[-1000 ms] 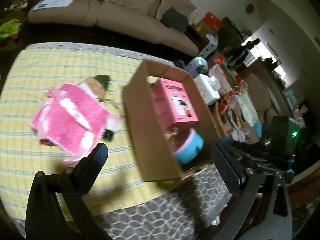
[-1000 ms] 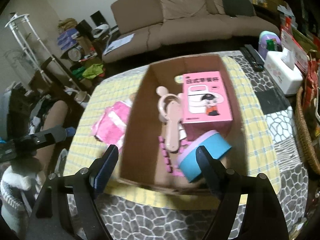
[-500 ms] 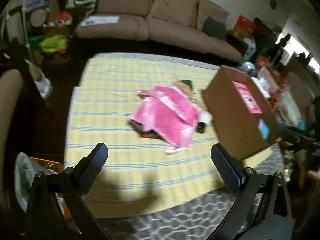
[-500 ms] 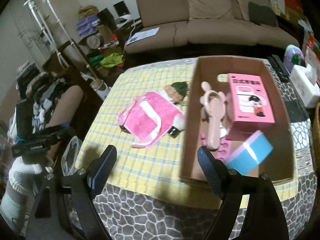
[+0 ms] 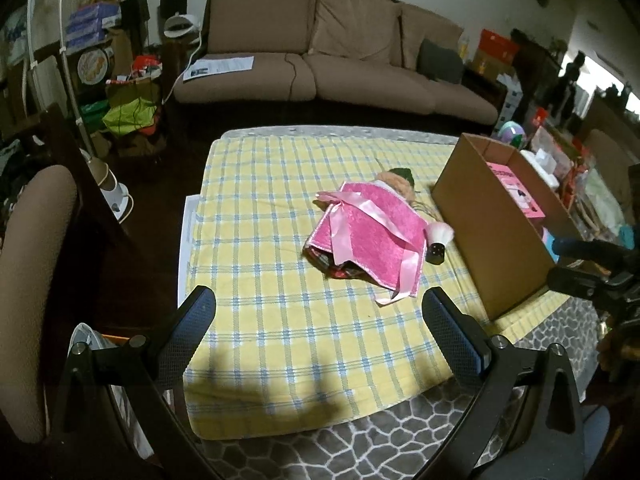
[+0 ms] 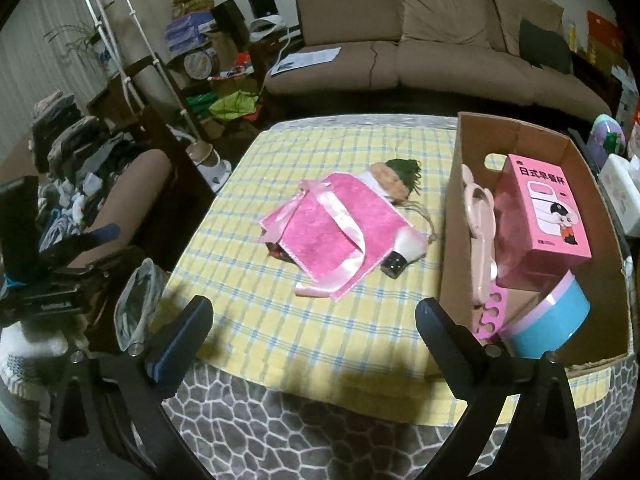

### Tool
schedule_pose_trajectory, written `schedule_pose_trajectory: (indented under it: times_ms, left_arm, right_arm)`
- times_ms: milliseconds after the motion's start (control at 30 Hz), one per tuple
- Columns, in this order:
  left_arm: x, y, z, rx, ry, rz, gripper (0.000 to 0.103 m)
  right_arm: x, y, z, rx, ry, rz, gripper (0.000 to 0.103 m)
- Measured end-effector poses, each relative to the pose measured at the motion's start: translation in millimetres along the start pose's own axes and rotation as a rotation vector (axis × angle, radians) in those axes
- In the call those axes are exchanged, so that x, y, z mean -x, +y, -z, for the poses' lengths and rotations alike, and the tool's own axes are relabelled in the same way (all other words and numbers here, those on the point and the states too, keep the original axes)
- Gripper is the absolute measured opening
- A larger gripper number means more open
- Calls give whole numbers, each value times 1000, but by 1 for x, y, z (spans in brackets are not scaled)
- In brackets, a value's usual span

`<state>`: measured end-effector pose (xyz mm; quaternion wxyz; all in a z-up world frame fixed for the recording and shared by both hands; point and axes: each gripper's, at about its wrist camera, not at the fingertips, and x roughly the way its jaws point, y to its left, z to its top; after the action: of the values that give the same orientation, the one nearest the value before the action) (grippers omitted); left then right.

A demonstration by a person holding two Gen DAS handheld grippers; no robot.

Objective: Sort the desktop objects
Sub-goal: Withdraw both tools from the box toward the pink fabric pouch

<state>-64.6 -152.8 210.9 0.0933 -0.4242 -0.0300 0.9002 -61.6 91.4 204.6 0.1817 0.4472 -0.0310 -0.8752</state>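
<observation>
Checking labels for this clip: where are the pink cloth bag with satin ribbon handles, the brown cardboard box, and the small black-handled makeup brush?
pink cloth bag with satin ribbon handles (image 6: 320, 236), right wrist view, plush front panel.
brown cardboard box (image 6: 452, 216), right wrist view, left outer wall.
small black-handled makeup brush (image 6: 396, 266), right wrist view, black handle.

The pink cloth bag (image 6: 332, 236) covers most of a dark item beneath it, which cannot be identified. The stuffed toy (image 6: 394, 182) is half hidden behind the bag. The cardboard box (image 5: 490, 236) wall hides its contents in the left wrist view.
</observation>
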Motion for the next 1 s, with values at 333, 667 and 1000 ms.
schedule_pose_trajectory:
  times_ms: [333,667,1000]
  left_arm:
    - [-6,8,1,-34,-14,-42,103]
    - [-34,25,0,-21,5,-34,103]
    - [-95,43,22,26,65,44,103]
  right_arm:
    - [-29,14,1,16,31,3,103]
    - [-71,21,8,49,84,7,103]
    - [-110,5,16,-1,45,-11,103]
